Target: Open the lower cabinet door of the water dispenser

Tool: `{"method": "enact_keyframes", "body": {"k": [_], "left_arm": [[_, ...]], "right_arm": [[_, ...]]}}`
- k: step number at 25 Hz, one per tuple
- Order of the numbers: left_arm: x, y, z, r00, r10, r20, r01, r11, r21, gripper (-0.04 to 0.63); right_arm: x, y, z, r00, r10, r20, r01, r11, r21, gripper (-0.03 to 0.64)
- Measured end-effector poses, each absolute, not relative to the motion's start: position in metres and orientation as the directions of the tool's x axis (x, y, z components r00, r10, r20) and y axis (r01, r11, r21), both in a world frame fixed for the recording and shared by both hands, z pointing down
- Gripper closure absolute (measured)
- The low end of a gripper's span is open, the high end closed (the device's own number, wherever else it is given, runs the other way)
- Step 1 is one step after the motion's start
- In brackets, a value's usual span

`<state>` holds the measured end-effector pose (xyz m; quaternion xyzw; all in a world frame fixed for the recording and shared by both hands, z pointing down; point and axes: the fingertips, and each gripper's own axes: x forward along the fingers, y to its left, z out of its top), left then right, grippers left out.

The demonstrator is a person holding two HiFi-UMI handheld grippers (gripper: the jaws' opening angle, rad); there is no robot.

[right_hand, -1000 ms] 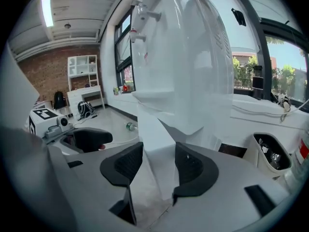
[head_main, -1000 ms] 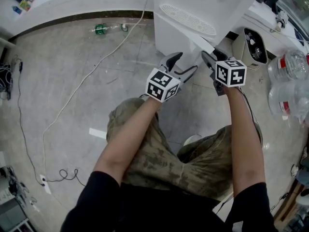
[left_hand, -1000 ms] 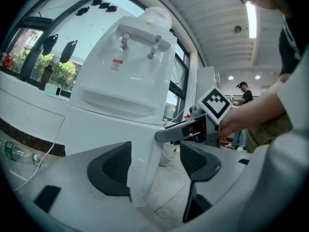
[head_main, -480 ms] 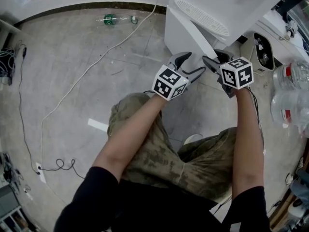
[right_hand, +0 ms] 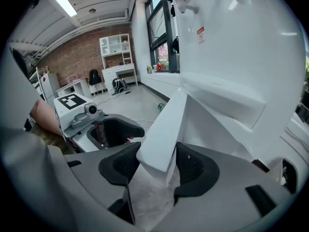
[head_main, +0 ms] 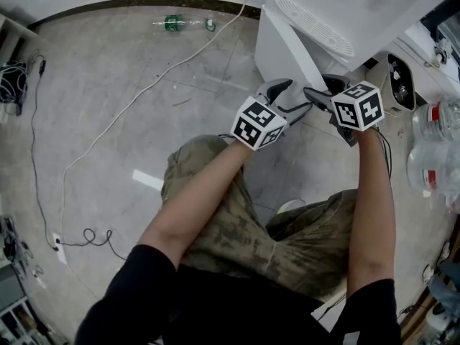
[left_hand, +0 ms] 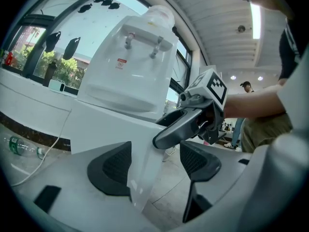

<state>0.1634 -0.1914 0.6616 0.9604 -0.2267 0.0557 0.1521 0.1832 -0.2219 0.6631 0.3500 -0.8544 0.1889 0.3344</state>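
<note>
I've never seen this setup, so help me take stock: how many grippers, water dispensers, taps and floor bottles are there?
Grippers: 2, the left gripper and the right gripper, its jaws just opening with the cabinet door edge between them
Water dispenser: 1
Taps: 2
Plastic bottle on the floor: 1
Total: 6

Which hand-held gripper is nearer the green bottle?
Left. Both straddle the cabinet door edge; the left hand-held gripper sits toward the green bottle, the right hand-held gripper, jaws just opened wider, beyond it.
</note>
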Motion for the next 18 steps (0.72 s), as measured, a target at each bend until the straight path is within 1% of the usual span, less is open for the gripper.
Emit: {"method": "enact_keyframes", "body": {"k": [5,8,11,18], "left_arm": [[0.153,-0.190,0.662,0.892,-0.409,0.192,-0.447,-0.859,0.250,0.302],[0.147,-0.190,0.664,0.889,-0.402,0.219,-0.448,-0.864,0.229,0.304],[0.143,-0.184,0.671,0.893,-0.374,0.253,-0.432,-0.869,0.241,0.304],[0.144,-0.175,0.672,0.888,-0.365,0.278,-0.426,-0.881,0.205,0.304]], "right_arm": [[0.171,-0.219,0.666,-0.548,-0.404,0.732,-0.683,0.722,-0.113,0.387],[0.164,-0.219,0.666,-0.548,-0.376,0.747,-0.665,0.738,-0.117,0.377],[0.158,-0.218,0.667,-0.555,-0.348,0.756,-0.646,0.753,-0.127,0.370],[0.153,-0.217,0.667,-0.567,-0.316,0.761,-0.622,0.770,-0.144,0.357]]}}
